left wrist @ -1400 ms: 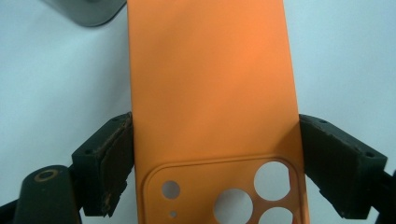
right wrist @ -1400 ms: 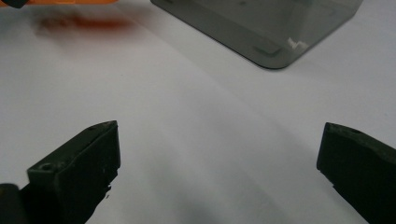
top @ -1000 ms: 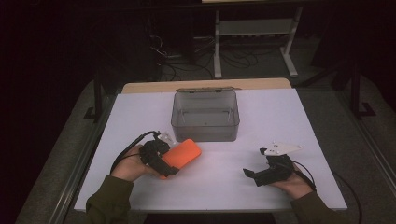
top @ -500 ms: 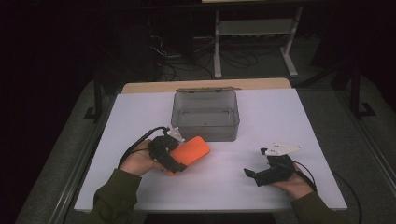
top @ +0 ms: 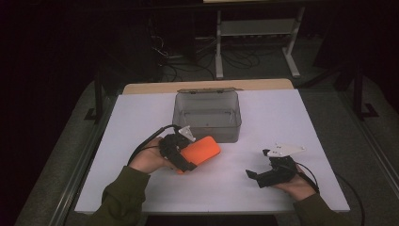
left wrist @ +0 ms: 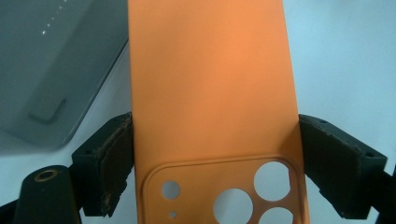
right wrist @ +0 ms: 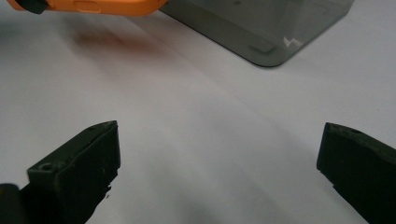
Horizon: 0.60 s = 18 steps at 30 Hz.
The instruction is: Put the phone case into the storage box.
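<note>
The orange phone case [top: 200,150] is sitting clamped in the left tongs [top: 181,157], just in front of the grey box [top: 207,114] and near that box's front left corner. In the left gripper view the phone case [left wrist: 210,93] is showing its smooth, matte back, with a raised rounded frame around three large round camera holes and two small ones; the jaws are pressing on its two long edges near that camera end, and their black pads [left wrist: 109,163] are looking worn and crumbly. The high view is giving none of that detail, only a rounded orange slab jutting from the hand toward the box.

The box is looking like smoky see-through plastic, rectangular with rounded corners, open at the top with its lid folded back behind it. The right gripper view is catching one rounded lower corner of the box [right wrist: 271,42] and a thin orange edge of the phone case [right wrist: 93,5] held above the surface, a reddish shadow lying under it.

The right tongs [top: 263,176] are resting released, jaws spread wide, well to the front right of the box, on the plain white worktop [top: 282,108]. Their white three-cornered plate [top: 284,149] is sitting on top.
</note>
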Available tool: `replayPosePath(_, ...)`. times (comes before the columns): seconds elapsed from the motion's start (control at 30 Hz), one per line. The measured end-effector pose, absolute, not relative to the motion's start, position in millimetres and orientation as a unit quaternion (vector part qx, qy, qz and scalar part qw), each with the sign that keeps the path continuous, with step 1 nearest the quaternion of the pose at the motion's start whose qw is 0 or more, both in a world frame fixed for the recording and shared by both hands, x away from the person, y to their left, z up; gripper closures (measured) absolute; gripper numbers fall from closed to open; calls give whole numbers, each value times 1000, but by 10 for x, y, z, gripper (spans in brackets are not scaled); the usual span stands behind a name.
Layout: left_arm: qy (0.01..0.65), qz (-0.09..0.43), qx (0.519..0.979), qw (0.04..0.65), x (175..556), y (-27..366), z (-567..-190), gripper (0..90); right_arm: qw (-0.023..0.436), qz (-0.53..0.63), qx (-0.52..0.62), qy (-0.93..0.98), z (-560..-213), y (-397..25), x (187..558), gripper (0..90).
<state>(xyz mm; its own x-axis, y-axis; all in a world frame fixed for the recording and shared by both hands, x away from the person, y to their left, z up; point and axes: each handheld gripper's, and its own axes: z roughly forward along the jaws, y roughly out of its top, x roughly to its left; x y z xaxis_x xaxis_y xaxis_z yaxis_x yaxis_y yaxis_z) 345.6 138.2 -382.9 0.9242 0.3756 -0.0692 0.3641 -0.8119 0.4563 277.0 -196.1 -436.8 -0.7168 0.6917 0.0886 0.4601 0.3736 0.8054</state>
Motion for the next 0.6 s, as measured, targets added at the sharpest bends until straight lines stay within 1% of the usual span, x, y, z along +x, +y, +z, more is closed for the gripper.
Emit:
replayPosePath(0.2, 181, 7, 954, 238, 3485, 1311, -3843, 145, 130, 434, 361, 815, -4371, -1973, 2778, 0)
replayPosePath(0.6, 177, 4, 955, 238, 3485, 1321, -3848, 145, 119, 431, 365, 816, -4352, -1945, 2800, 0)
